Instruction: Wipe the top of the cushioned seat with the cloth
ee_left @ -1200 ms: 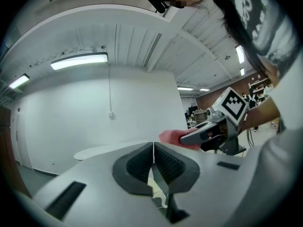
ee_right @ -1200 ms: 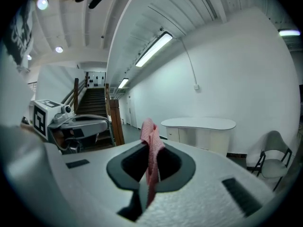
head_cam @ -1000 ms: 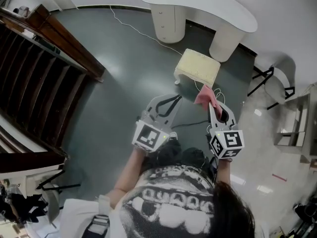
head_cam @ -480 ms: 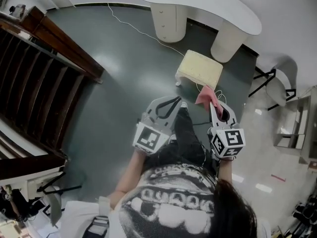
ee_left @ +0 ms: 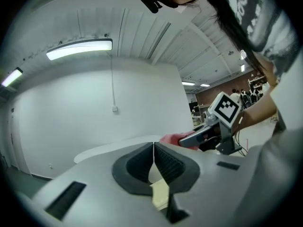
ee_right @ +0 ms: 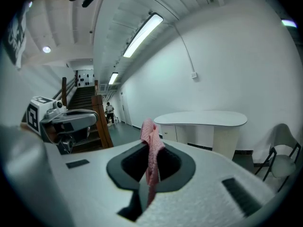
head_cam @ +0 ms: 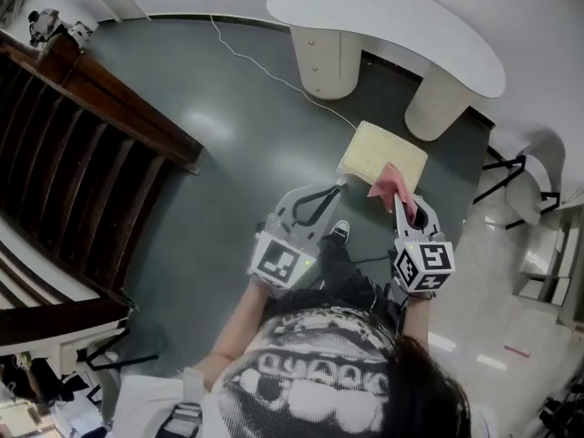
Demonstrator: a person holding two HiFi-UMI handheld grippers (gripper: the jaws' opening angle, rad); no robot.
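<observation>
While the person stands on the grey floor [head_cam: 237,153], the right gripper [head_cam: 399,201] is clamped on a pink cloth [head_cam: 389,181]. The cloth lies over the near right corner of the cream cushioned seat [head_cam: 372,150] — whether it touches can't be judged. The left gripper [head_cam: 334,188] has its jaws pressed together on nothing, near the seat's near left corner. The seat stands close to a white curved table [head_cam: 383,7].

A pale yellow, square cushioned seat [head_cam: 380,150] stands on the dark floor, just before a white table. A crumpled pink cloth [head_cam: 391,183], pinched upright between the right gripper's [head_cam: 402,205] jaws, overlaps the seat's near edge; contact unclear.
</observation>
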